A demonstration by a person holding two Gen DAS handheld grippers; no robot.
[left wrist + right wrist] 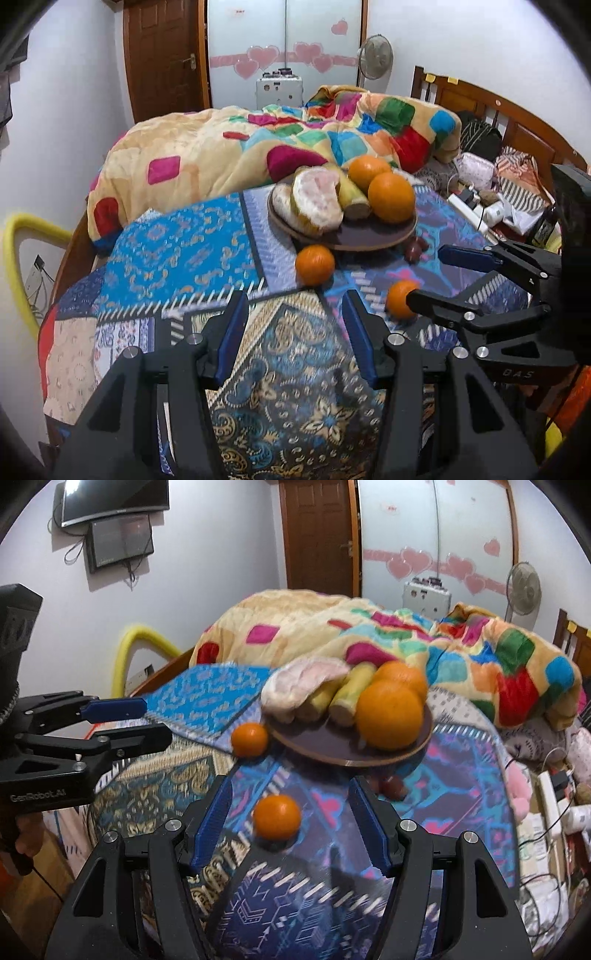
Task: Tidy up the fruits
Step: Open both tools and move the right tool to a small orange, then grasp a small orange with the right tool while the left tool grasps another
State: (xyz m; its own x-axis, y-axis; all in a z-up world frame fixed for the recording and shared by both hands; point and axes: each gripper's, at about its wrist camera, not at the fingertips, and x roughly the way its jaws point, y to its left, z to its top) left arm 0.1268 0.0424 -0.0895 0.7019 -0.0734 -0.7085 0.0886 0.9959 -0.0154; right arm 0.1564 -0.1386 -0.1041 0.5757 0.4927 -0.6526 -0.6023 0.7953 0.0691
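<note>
A dark round plate [373,240] [317,742] on the patterned cloth holds a peeled pomelo [317,199] [299,686], pale stalk pieces [354,199] [351,694] and two oranges [391,197] [389,714]. Two small tangerines lie loose on the cloth: one by the plate [314,264] [249,739], one nearer [400,298] [276,816]. Dark red small fruits [415,249] [391,786] lie by the plate's edge. My left gripper [295,325] [147,720] is open and empty. My right gripper [291,823] [432,273] is open, with the nearer tangerine between its fingers, untouched.
A colourful blanket [258,147] is heaped behind the plate. Cables, a power strip [550,805] and clutter lie to the right. A wooden headboard [517,122], fan [375,57] and door [162,55] stand behind. A yellow tube [22,258] is at the left.
</note>
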